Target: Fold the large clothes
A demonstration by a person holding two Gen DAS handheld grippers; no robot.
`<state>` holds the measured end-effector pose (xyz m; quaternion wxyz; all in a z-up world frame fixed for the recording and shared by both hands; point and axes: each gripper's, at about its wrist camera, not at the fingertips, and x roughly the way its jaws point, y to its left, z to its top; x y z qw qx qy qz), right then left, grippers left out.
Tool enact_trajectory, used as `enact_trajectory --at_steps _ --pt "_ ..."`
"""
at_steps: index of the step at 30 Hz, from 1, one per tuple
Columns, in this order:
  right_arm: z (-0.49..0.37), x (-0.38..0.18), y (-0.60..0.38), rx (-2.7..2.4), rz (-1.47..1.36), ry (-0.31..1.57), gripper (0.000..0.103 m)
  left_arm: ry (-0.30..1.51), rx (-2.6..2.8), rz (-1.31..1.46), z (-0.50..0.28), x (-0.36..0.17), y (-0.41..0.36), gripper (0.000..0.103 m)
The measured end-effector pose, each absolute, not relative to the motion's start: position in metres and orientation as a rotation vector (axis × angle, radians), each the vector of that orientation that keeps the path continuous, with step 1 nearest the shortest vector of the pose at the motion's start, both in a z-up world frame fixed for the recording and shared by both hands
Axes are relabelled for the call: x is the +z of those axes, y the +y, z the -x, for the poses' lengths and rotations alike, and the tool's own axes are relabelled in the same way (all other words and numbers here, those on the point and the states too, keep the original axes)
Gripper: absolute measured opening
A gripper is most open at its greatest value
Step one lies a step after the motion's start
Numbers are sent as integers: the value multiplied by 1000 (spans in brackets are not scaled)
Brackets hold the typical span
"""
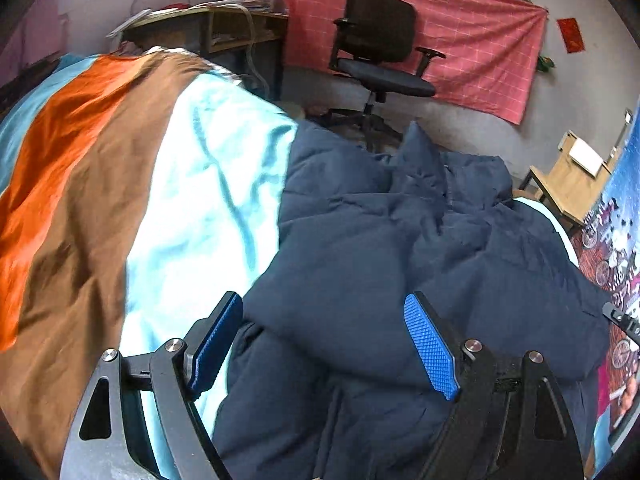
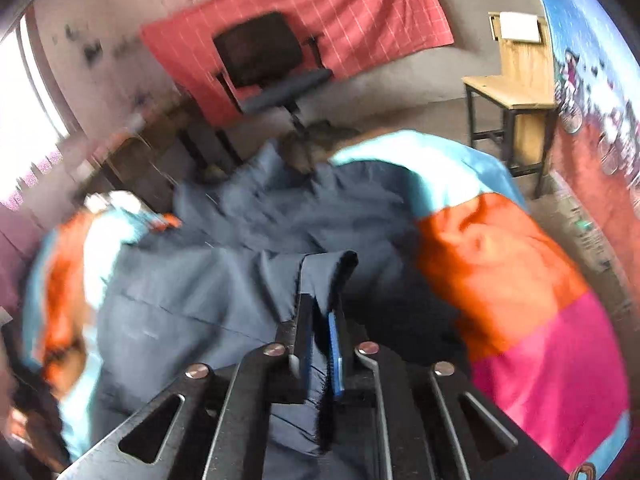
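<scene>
While the fold is under way: the navy padded jacket (image 1: 360, 248) lies rumpled on the striped bedspread (image 1: 100, 200) of the bed, near its far end.
Jacket position: it sits on the pale blue stripe, with orange and brown stripes off to one side; an office chair (image 1: 380, 52) stands well behind it.
Left gripper (image 1: 328, 344): spread wide, hovering just over the near part of the jacket, holding nothing.
Right gripper (image 2: 320, 344): clenched on a doubled edge of the jacket (image 2: 256, 240), the cloth pinched between its blue pads and rising in a small fold above them.
Done so far: judging by the overlapping layers, at least one part seems turned over the body, but no tidy shape shows yet.
Left to do: flattening, bringing the held edge across, and further folds, most likely.
Long axis: it appears to run away from the cameras toward the chair; which end is the collar cannot be told.
Blur: the right view is smeared, so fine detail there is uncertain.
</scene>
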<state>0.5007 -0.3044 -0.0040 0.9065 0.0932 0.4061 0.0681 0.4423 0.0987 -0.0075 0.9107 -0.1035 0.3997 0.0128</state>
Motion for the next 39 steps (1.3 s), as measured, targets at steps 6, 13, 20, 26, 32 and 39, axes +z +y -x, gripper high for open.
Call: enact_trajectory --at_steps 6,13,20,26,32,39 --pt "-484 0 -294 40 26 675 62 841 10 127 -458 -22 79 78" --pt "-493 -16 -254 282 98 708 59 870 43 69 -464 -55 70 89" --pt "-511 -63 -241 312 164 806 56 844 14 22 -466 -74 65 94" --pt "-518 -79 -239 319 176 836 56 848 15 1 -471 -84 62 97" --pt "-512 -83 -232 296 212 812 56 839 31 -2 -468 -83 62 98" --pt "-507 -57 -238 290 202 817 60 946 62 -15 -469 -57 63 98"
